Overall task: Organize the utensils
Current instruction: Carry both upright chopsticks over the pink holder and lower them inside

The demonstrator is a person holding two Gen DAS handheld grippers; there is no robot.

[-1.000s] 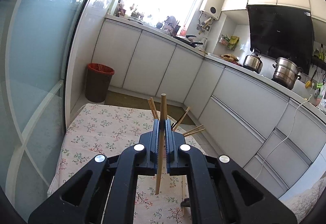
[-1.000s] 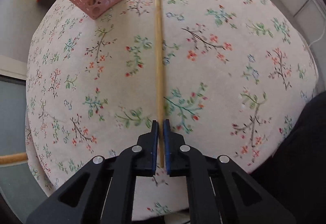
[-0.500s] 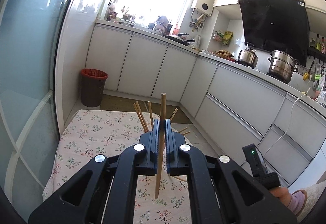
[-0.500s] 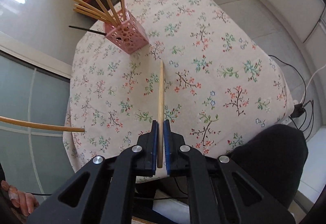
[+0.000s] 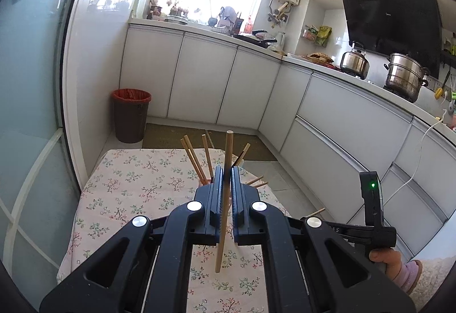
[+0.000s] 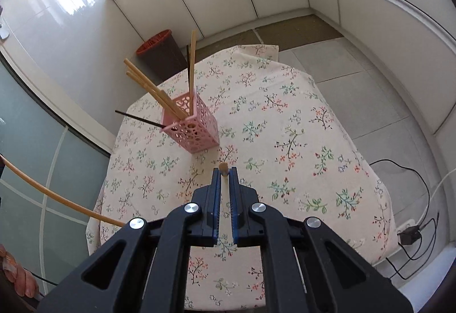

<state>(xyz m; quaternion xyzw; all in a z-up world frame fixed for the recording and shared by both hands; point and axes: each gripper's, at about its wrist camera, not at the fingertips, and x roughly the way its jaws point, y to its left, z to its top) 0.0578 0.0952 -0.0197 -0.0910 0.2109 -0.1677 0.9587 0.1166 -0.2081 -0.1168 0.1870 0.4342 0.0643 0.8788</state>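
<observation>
Kitchen, white cabinets; floral tablecloth (image 5: 128,187) over small table.

Left wrist view: left gripper (image 5: 224,173) pinches a wooden chopstick (image 5: 225,184) mid-length, near upright. Holder's sticks poke up just beyond.

Right wrist view: right gripper (image 6: 224,172) clamps second chopstick (image 6: 224,167) end-on. Pink holder (image 6: 193,128) far-left, already stocked. Best approach: tip each stick upright over the opening, lower, then release, clear of leaning sticks.

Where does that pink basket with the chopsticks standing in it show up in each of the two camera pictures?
Left wrist view: pink basket nearly hidden behind the left gripper; only its chopsticks fan out above the fingers, centre of picture.
Right wrist view: pink basket in plain sight, left of centre, upright on the tablecloth.
Shared landmark: the brown bin with a red liner, on the floor beyond the table.
</observation>
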